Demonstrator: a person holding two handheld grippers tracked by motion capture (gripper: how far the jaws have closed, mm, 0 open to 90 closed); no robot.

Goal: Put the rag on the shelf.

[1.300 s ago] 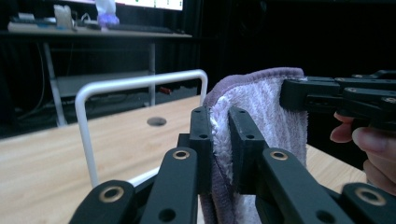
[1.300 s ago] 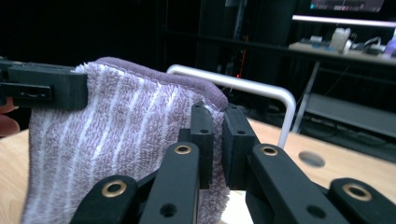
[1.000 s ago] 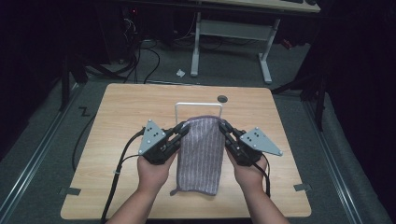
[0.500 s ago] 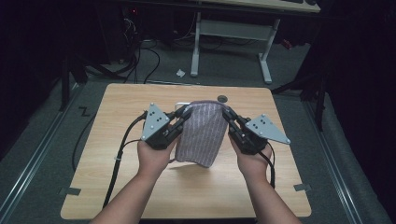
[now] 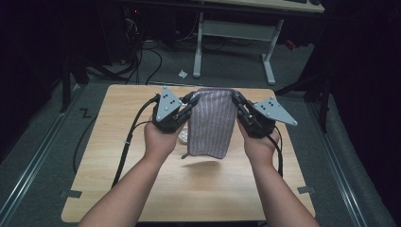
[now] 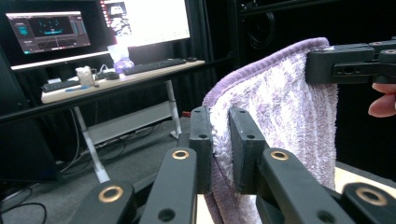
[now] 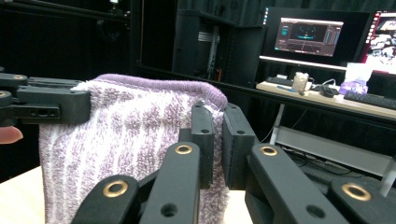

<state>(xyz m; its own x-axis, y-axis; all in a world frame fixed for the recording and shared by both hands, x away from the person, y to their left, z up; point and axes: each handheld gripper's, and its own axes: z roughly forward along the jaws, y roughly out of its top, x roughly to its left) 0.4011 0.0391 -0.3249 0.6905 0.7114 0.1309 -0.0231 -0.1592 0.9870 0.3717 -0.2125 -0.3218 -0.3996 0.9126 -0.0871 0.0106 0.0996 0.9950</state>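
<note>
Towel [image 5: 210,122], purple-striped and folded, hangs clear above the wooden surface [image 5: 113,161] near its 12 o'clock edge, its top corners pinched by the left gripper [image 5: 191,100] at 9 o'clock and the right gripper [image 5: 235,100] at 3 o'clock, both clamped narrow on the cloth.

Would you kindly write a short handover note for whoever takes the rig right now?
Left gripper: shut on the towel's top left corner.
Right gripper: shut on its top right corner.
Towel: folded, hanging between the grippers, its lower edge off the table.
A wire rack shows partly behind the towel.
Done: towel gripped and lifted.
Left: probably hang it over the rack or set it down, then release.
</note>
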